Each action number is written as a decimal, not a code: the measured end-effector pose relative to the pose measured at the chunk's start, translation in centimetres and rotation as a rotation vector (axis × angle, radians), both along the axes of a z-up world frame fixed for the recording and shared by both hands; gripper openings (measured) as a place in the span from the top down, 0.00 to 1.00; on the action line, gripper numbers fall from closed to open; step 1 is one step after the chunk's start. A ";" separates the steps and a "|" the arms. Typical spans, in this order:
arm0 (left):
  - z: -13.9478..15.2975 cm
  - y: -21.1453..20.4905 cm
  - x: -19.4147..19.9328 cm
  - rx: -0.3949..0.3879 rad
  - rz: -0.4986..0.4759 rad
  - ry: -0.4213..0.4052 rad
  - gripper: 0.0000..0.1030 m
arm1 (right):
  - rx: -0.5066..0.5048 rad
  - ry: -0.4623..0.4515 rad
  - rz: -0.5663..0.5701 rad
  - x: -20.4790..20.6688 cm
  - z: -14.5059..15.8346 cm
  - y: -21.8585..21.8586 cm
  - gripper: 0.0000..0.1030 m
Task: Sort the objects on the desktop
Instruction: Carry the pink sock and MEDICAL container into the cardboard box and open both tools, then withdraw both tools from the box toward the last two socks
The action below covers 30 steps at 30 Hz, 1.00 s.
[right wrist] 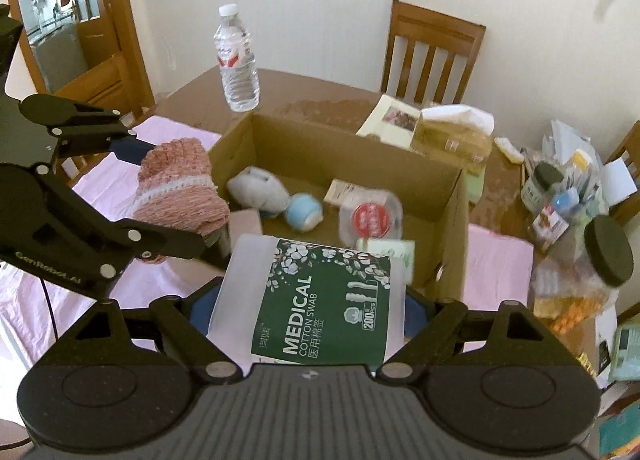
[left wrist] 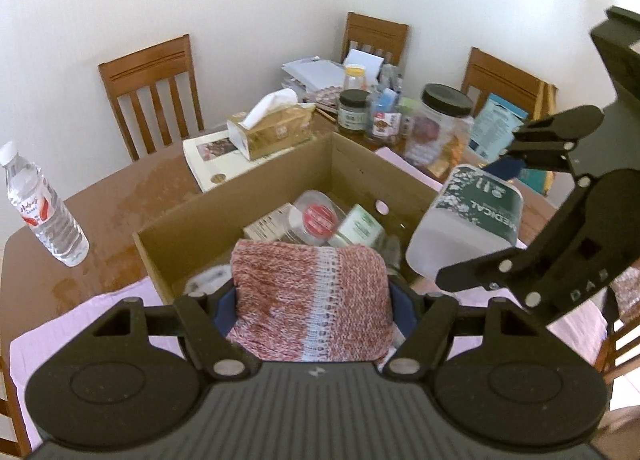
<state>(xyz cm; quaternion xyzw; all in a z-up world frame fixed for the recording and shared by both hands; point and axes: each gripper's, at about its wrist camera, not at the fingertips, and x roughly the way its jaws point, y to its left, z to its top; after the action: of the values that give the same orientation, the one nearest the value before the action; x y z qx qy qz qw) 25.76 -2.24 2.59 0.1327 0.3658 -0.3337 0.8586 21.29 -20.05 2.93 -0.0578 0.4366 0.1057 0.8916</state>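
Two claws' loads: nubbly knitted cloth (left wrist: 312, 300), smooth translucent swab box (right wrist: 316, 300).

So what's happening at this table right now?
A person is sorting clutter into an open cardboard box with two handheld grippers. The left gripper holds a pink knitted cloth, and the right gripper holds a pack of medical cotton swabs, both near the box. A small ball, jar and packets already lie inside.

Left gripper (left wrist: 314, 300) angled downward, jaws clamped on knitted cloth (left wrist: 308, 300). Right gripper (right wrist: 310, 308) likewise tilted (jaws wider), gripping swab box (right wrist: 316, 300).
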 end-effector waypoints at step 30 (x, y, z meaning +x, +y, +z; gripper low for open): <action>-1.0 -0.4 2.6 0.046 0.138 0.031 0.12 | 0.014 -0.013 -0.039 1.9 -1.9 -2.9 0.00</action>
<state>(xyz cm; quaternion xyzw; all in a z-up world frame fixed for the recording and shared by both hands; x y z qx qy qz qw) 28.31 -2.68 1.55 0.1216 0.3951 -0.2671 0.8705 23.16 -23.00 1.03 -0.0434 0.4313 0.0908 0.8966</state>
